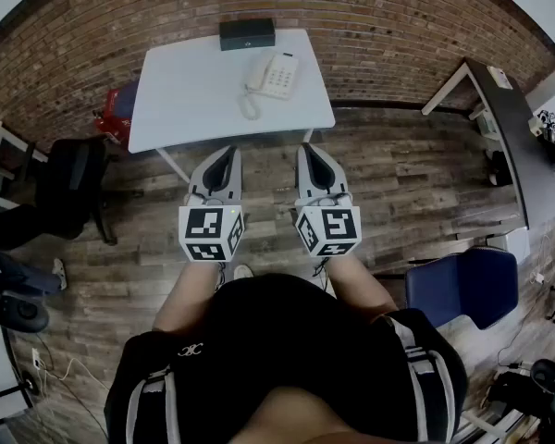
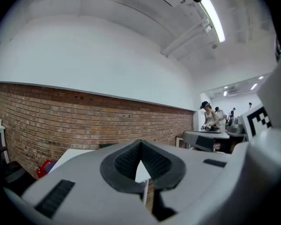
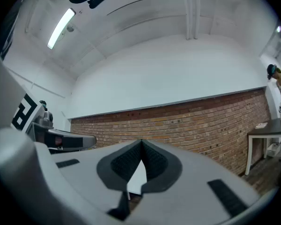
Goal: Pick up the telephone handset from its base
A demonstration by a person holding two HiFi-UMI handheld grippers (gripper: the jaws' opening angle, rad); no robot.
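L tongs [image 1: 228,152] & R tongs [image 1: 308,149] are both shut, empty, side by side. Handset [image 1: 255,73] sits on phone [image 1: 280,74] on table [image 1: 185,91], well apart from the 2.

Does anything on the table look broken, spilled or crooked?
Nothing stands out. The telephone sits flat on the white table, with the handset in place on it and the curly cord looped beside it. The black box lies square along the table's far edge. Nothing is spilled.
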